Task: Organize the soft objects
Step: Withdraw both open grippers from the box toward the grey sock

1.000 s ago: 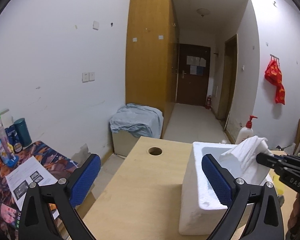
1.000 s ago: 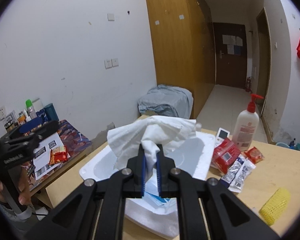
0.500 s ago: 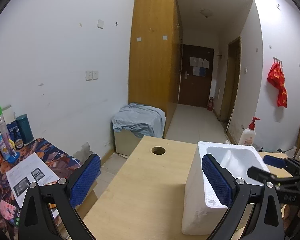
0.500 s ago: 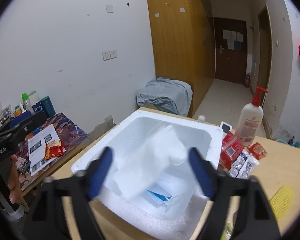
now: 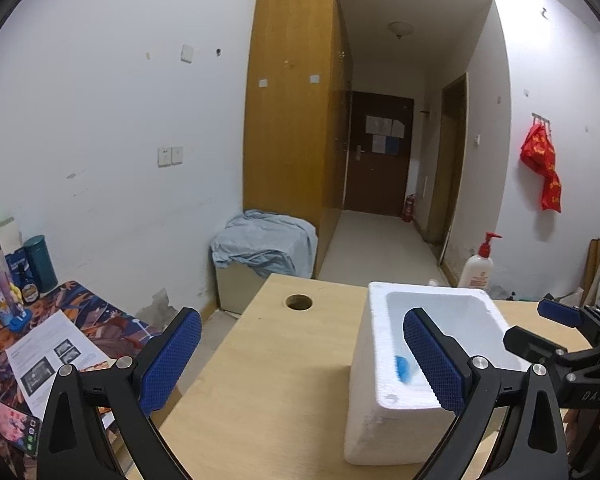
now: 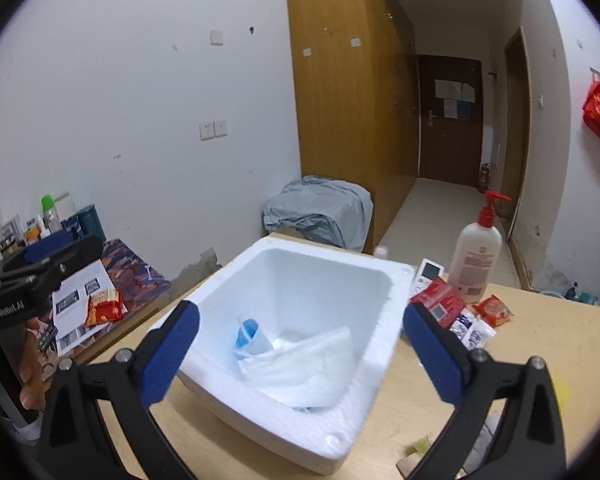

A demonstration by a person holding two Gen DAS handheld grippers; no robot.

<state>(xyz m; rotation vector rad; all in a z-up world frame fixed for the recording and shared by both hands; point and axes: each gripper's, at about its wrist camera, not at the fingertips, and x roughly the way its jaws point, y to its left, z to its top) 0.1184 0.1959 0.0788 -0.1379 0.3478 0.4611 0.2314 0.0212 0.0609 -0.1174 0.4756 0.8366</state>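
Two claws: your left claw (image 5: 302, 354) is spread wide over the bare worktop (image 5: 268, 380), gripping nothing; your right claw (image 6: 300, 354) is opening above the foam box (image 6: 236, 268), nothing between its pads.
Task thing: white tissue (image 6: 300, 364) lies crumpled on the box floor, beside a blue-and-white packet (image 6: 246, 334).
Handling: you should expect it feather-light, limp and easily torn; pinch a bunched fold, not a thin edge.
Box: rigid, grainy white foam with thick rounded rims.
Right side: glossy snack packets (image 6: 476, 320), a smooth pump bottle (image 6: 474, 264).
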